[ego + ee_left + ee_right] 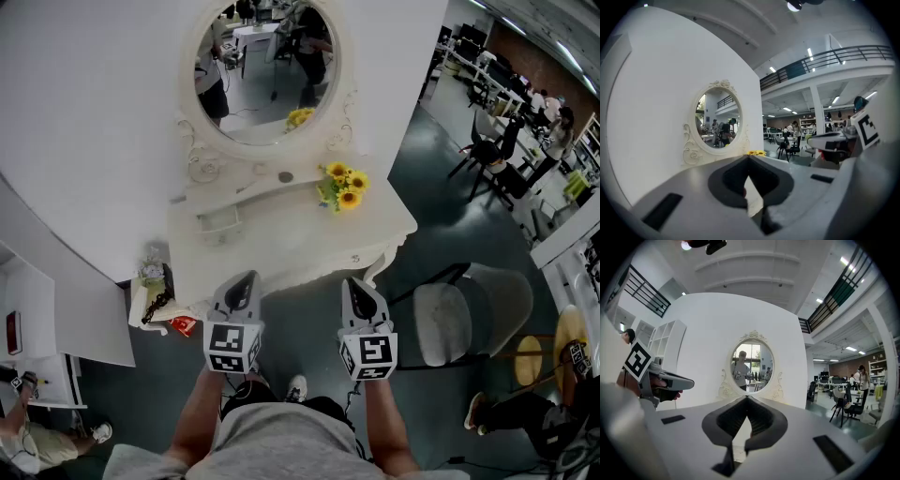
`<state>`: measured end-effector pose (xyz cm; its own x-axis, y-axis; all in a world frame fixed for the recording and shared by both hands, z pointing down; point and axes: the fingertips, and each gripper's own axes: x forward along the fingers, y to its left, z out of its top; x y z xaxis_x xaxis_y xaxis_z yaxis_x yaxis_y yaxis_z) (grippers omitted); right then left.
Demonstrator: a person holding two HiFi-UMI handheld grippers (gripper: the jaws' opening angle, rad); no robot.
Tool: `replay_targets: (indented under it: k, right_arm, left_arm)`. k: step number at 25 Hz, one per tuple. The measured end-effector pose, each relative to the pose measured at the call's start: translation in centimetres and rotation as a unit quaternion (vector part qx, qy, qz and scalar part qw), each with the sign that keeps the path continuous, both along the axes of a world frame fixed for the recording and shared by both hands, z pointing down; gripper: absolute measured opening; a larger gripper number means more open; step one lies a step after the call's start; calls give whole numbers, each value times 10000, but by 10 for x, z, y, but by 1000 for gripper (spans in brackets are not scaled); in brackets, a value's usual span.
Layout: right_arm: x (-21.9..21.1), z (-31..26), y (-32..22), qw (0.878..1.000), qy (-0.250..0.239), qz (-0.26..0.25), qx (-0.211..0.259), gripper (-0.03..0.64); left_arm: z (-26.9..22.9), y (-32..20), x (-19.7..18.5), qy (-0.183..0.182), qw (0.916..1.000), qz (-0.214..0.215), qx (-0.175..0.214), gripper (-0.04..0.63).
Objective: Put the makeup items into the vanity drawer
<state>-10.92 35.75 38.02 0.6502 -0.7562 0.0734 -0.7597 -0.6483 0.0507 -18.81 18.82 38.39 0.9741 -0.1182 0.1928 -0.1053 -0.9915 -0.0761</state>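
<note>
Both tools are up at the front edge of the vanity (281, 248). The left gripper (245, 278) has its jaws together w/ nothing btwn them, and the right gripper (355, 283) is the same, tips pressed shut and empty. Makeup items? None on the tabletop as far as I can see. Best bet is the clutter (154, 289) on the low stand off to the left, w/ a red thing (184, 325) beside it, but it's too small to tell what's what. Trouble spots, as I read it: the little drawer (217, 225) in the tier below the mirror (267, 66) looks closed, so anything carried over before it's pulled open has nowhere to go. Its handle is thin, so the pads could slip off it. The jaws have to spread before any grab, or they'll just shove an item off the stand. And the sunflowers (343, 186) sit near the drawer on its right, so a wide swing w/ the right tool could knock 'em.
</note>
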Motion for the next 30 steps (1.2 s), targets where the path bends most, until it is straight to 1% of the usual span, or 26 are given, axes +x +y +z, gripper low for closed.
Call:
replay_targets:
  k: [6,10,16,19,23,30]
  right_arm:
    - [8,2,9,10000,8,28,27,12]
    - [14,3,11,10000,51,42,-43,12]
    - [34,5,3,10000,11,86,-35,12]
    - [53,10,-6,9999,-42,85,-65,12]
    - [88,20,-27,9999,-109,49,-117,12]
    - [156,32,-92,9991,-185,-264,-282,12]
  left_arm:
    - [-1,9,12,44,10000,45,-15,0]
    - [0,13,22,45,9999,99,-15,0]
    - [3,7,43,-5,9999,156,-28,0]
    - [8,-3,62,-20,9999,136,-58,0]
    - [18,-23,97,-72,9999,99,-95,0]
    - [33,-71,167,-232,9993,-34,-278,0]
